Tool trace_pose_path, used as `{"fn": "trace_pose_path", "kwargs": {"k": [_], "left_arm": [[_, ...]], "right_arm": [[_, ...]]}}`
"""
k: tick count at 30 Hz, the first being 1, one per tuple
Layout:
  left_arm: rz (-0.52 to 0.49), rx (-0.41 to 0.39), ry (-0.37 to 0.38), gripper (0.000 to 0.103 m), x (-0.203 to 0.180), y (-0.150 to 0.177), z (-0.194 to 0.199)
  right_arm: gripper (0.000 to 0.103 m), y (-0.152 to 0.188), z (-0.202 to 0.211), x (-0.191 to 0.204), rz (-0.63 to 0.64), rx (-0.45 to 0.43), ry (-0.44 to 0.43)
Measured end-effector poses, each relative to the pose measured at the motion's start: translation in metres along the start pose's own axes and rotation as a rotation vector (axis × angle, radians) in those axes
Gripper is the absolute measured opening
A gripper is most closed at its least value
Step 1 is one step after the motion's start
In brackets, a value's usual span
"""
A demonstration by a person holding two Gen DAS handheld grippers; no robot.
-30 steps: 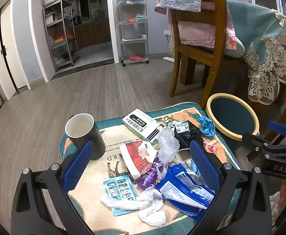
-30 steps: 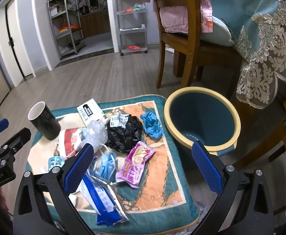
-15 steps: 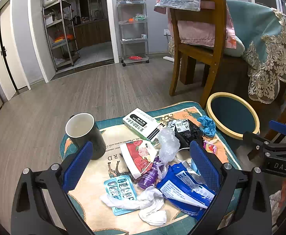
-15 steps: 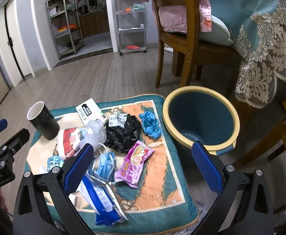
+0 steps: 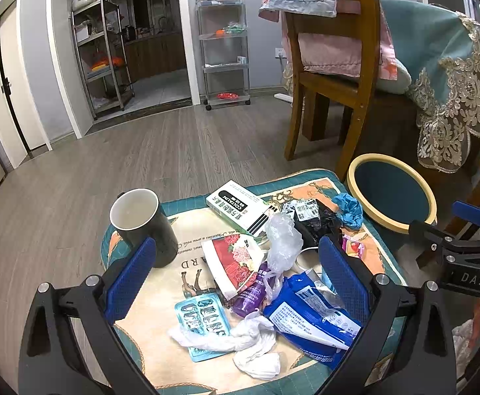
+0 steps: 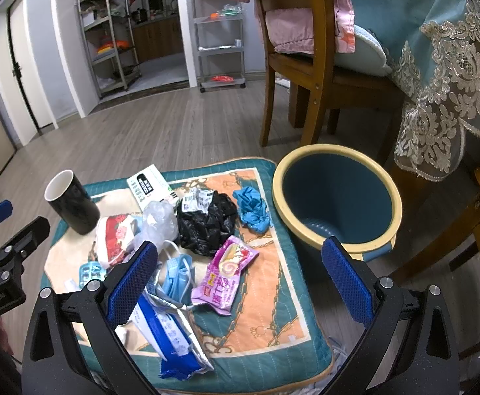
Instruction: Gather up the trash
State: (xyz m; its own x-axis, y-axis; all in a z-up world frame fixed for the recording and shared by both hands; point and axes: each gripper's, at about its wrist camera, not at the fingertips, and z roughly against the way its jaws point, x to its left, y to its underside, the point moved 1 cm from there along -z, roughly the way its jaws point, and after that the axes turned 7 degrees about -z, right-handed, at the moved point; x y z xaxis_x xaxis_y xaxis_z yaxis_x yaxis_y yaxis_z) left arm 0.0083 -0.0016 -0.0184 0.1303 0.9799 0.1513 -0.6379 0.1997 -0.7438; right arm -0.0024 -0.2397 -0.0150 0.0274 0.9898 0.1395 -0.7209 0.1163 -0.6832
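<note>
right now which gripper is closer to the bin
Right. The right gripper hangs by the bin, its right finger just short of the rim. The left gripper is over the mug side of the cushion.

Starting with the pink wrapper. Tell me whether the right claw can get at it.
Probably yes: the pink wrapper lies on top, uncovered, and the open right claw hangs over it.

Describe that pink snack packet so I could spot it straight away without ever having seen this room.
Find the patterned cushion beside the blue bin. Among the litter on it, just in front of the crumpled black bag, lies the pink snack wrapper. It is the only pink, flat, printed packet, showing a swirl cake picture.
</note>
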Motion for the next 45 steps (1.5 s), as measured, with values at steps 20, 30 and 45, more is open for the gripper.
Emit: {"fn": "trace_pose_path", "kwargs": {"k": [20, 30, 45], "left_arm": [[-0.003, 0.015, 0.001, 0.097, 0.002, 0.006, -0.003], [0.001, 0.024, 0.018, 0.097, 0.010, -0.015, -0.024], [-0.046, 0.078, 0.033, 0.097, 0.012, -0.050, -0.122]], "right_arm": [[0.099, 0.000, -0.003, -0.007, -0.017, 0.015, 0.009], [0.099, -0.061, -0.032, -0.015, 0.057, 0.001, -0.007], [0.099, -0.090, -0.138, -0.052, 0.083, 0.105, -0.063]]}}
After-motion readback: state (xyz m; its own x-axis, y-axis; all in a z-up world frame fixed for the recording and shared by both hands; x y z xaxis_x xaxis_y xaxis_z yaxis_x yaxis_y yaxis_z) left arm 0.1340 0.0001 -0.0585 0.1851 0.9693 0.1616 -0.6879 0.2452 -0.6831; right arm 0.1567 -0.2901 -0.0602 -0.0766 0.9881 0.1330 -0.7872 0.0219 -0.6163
